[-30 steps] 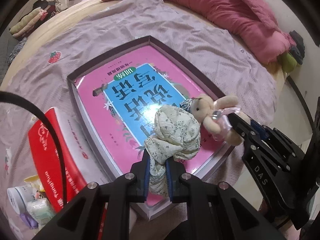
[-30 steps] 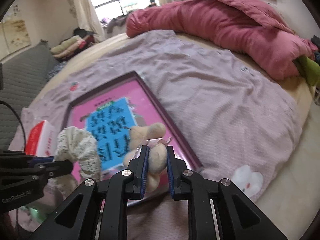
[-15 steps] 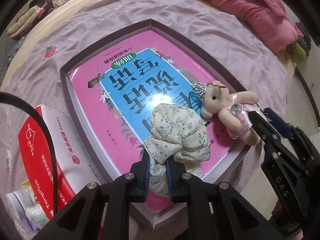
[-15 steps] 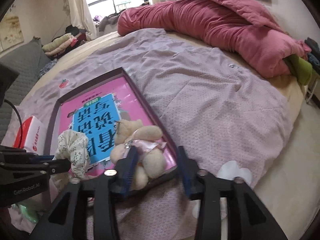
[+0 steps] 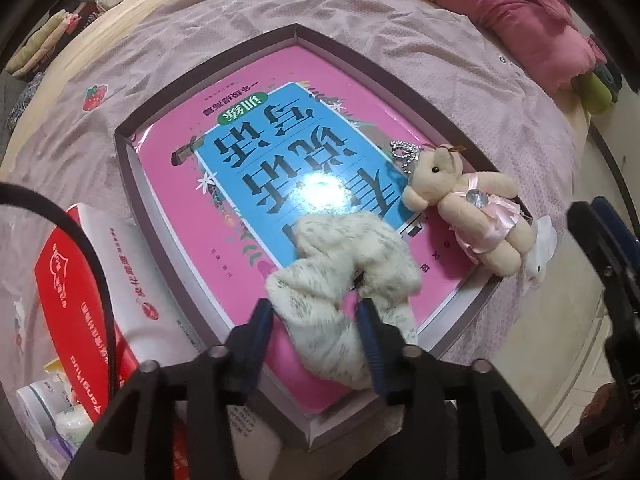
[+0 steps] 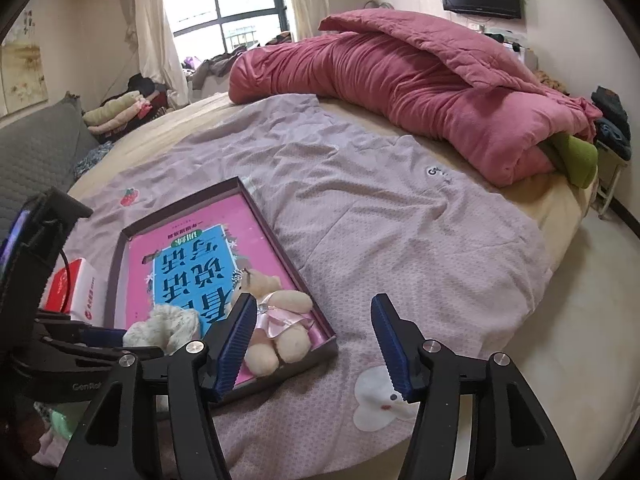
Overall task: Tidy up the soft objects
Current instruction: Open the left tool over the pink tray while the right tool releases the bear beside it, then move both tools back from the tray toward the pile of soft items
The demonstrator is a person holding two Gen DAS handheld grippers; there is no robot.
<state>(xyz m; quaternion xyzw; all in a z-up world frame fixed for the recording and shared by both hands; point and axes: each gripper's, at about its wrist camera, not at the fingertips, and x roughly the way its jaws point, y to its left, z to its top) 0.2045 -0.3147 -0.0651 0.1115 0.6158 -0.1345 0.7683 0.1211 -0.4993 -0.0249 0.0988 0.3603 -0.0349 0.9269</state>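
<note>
Floral scrunchie lies between the opening left tool; right tool opening, empty, bear beside its left finger.

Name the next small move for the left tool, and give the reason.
Probably lift the left tool straight up off the floral scrunchie. Its jaws are opening with the scrunchie loose between them, lying on the pink book in the box beside the teddy bear.

Lower end of the floral scrunchie hidden behind a blue pad; near box corner covered by gripper arms. Bottles cut off at left edge; labels unreadable.
</note>
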